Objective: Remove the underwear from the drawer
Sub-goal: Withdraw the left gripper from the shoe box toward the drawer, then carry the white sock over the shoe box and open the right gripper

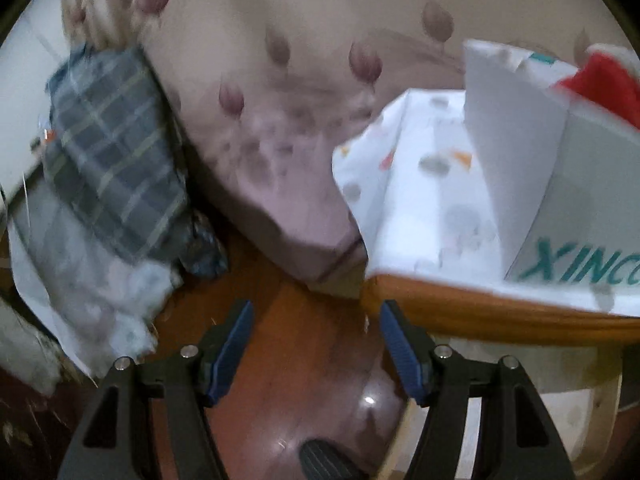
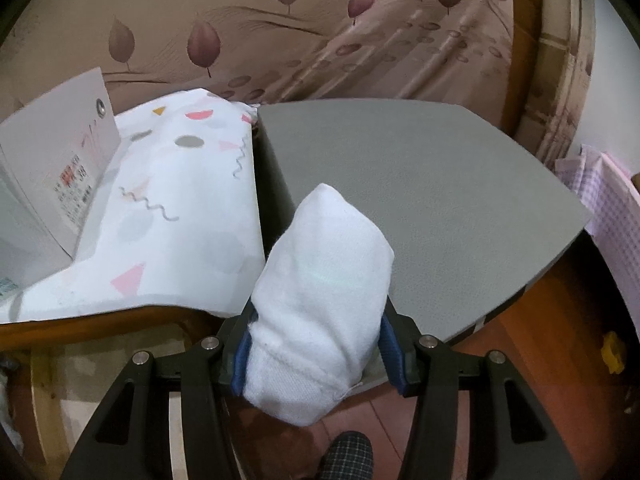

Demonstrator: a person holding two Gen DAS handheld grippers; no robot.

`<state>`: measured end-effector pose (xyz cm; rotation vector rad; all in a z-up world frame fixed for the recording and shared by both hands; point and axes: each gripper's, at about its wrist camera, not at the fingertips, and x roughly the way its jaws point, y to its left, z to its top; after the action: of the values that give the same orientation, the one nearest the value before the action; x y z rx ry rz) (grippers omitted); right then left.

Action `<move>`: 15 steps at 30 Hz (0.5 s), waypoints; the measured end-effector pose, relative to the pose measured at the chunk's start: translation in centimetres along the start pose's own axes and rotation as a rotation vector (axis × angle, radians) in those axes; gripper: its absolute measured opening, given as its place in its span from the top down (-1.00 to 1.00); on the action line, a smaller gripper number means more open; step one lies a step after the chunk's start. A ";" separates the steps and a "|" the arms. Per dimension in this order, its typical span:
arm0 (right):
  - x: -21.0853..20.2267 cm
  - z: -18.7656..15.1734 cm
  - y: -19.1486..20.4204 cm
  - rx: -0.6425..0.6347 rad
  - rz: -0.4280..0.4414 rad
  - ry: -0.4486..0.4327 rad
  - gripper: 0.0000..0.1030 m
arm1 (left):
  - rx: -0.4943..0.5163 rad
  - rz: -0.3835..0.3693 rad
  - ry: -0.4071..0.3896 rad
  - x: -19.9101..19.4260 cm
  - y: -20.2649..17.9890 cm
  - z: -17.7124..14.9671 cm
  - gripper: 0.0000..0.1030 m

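Observation:
My right gripper (image 2: 316, 316) is shut on a folded white piece of underwear (image 2: 320, 300) and holds it above the near edge of a grey board (image 2: 420, 184). The bundle fills the gap between the blue pads (image 2: 390, 356). My left gripper (image 1: 316, 320) is open and empty, hanging above the reddish wooden floor (image 1: 296, 360) beside the wooden edge (image 1: 480, 312) of a cabinet. No drawer interior shows clearly in either view.
A white patterned cloth (image 2: 168, 208) covers the cabinet top, with a white box (image 1: 560, 184) lettered in teal on it. A bed with a leaf-print sheet (image 1: 280, 100) lies behind. A plaid garment (image 1: 116, 160) hangs at left. A pink checked cloth (image 2: 612, 216) is at right.

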<state>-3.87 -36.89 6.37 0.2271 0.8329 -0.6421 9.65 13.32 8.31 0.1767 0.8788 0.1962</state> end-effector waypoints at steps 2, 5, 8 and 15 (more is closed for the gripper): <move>-1.2 1.4 -0.3 -0.013 0.031 -0.010 0.05 | -0.048 -0.009 0.050 1.6 -0.1 -1.0 -0.30; -3.1 3.8 -0.1 -0.034 0.060 -0.031 0.05 | -0.097 0.020 0.084 2.7 0.0 -2.5 -0.30; -5.4 6.4 1.1 -0.088 0.084 -0.071 0.05 | -0.093 0.070 0.091 3.3 -0.3 -3.8 -0.30; -9.6 10.9 6.6 -0.201 0.187 -0.129 0.05 | -0.084 0.112 0.138 4.8 0.0 -5.0 -0.30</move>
<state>2.08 -32.16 20.37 0.0790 0.7357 -0.3907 8.74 14.86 1.54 0.1349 0.9971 0.3532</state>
